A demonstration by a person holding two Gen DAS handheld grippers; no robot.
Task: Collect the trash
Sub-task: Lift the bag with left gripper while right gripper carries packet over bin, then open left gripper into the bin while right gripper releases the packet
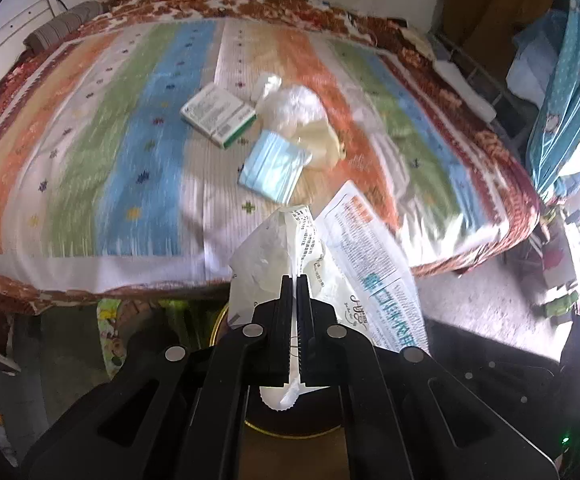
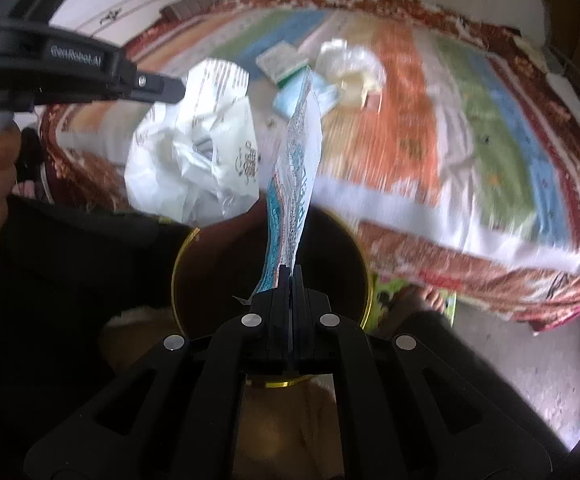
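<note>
I hold a claw in each hand, both tilted steeply downward above a round bin with a gold rim that stands on the floor at the near edge of a bed.

My left claw is clamped tight on a crumpled white wrapper. From that claw the wrapper sticks out toward twelve o'clock, and only a thin arc of the bin's rim shows behind the claw at about seven o'clock.

My right claw is pinched on the end of a printed plastic packet. The packet's long axis runs from the claw toward twelve o'clock. The dark mouth of the bin lies directly behind the packet's lower part, so this packet looks the better placed to drop in.

Seen from the right claw, the left claw reaches in from nine o'clock with its wrapper hanging at about ten o'clock, over or just beyond the bin's far left rim. I judge it needs to come a little more over the opening.

More trash lies near the middle of the striped bedspread, at twelve o'clock from both claws: a small green and white box, a blue face mask, and crumpled clear plastic just beside them. All are well apart from the bin.
</note>
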